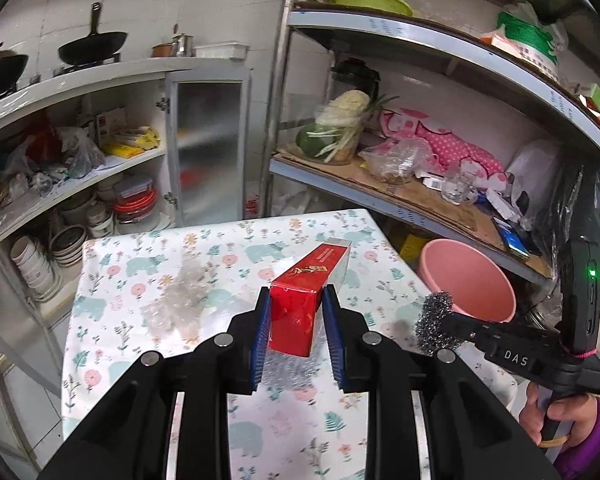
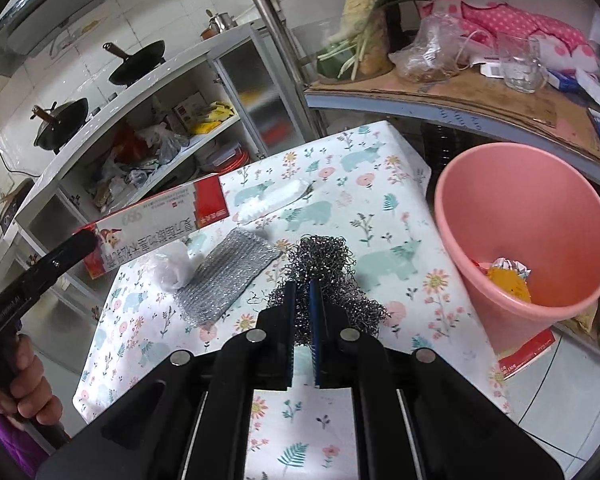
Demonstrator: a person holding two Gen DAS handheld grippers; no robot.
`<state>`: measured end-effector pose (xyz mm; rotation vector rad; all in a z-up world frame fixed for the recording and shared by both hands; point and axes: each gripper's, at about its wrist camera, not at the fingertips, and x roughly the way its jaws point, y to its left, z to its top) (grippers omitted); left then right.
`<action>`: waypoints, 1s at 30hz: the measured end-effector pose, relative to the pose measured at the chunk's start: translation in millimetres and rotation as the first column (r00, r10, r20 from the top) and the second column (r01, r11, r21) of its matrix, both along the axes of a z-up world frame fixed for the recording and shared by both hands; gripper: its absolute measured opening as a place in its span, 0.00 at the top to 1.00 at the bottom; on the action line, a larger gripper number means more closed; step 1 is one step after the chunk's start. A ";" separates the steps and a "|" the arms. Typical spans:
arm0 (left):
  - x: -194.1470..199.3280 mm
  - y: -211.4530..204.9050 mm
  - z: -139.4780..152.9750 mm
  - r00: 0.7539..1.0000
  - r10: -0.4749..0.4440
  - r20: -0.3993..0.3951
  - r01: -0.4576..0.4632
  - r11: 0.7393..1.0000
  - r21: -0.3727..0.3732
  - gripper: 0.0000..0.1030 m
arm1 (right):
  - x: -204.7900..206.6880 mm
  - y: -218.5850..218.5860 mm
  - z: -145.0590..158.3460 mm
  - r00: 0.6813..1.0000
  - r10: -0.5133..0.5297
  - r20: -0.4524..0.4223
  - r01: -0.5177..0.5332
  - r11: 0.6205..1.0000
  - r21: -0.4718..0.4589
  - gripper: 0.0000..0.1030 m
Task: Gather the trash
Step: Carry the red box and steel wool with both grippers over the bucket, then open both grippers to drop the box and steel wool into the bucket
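My left gripper point(image 1: 296, 292) is shut on a red and white carton point(image 1: 300, 308), held above the floral tablecloth point(image 1: 140, 248). In the right wrist view the same carton point(image 2: 156, 224) hangs at the left in that gripper point(image 2: 84, 240). My right gripper point(image 2: 302, 284) is shut on a dark steel-wool ball point(image 2: 320, 260), just left of a pink bin point(image 2: 500, 208) that holds yellow and foil scraps. The left wrist view shows the steel wool point(image 1: 436, 320) in front of the bin point(image 1: 468, 280). On the cloth lie a silver mesh pad point(image 2: 228, 276), crumpled white plastic point(image 2: 172, 268) and a white wrapper point(image 2: 272, 200).
A metal shelf point(image 2: 460, 92) with vegetables, bags and a glass overhangs the bin at the right. An open cupboard point(image 1: 80, 184) with bowls and bags stands behind the table. Woks sit on the counter point(image 1: 92, 48). A red leaflet point(image 2: 528, 348) lies under the bin.
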<state>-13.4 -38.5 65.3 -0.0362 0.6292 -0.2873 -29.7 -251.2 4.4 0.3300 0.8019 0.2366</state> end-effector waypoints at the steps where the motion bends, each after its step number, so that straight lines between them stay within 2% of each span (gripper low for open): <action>1: 1.6 -7.8 0.9 1.000 -0.012 0.000 0.012 1.000 0.003 0.76 | -0.8 -3.4 0.2 1.000 -0.006 0.002 0.006 1.000 0.000 0.93; 9: 15.7 -70.1 -1.7 0.992 -0.122 -0.005 0.122 0.992 0.028 0.76 | -5.2 -48.5 3.0 0.994 -0.105 0.036 0.105 0.994 -0.014 0.93; 16: 33.5 -134.8 -0.8 0.969 -0.246 -0.005 0.246 0.969 0.015 0.76 | -4.1 -102.7 1.4 0.971 -0.236 0.047 0.237 0.971 -0.028 0.93; 23: 47.5 -198.0 -19.3 0.936 -0.349 -0.042 0.350 0.935 0.050 0.76 | 6.8 -139.4 -18.2 0.948 -0.319 0.010 0.319 0.947 -0.048 0.93; 30: 59.0 -227.6 -43.8 0.919 -0.380 -0.102 0.386 0.921 0.046 0.76 | 13.2 -153.9 -33.4 0.941 -0.338 -0.025 0.336 0.940 -0.058 0.93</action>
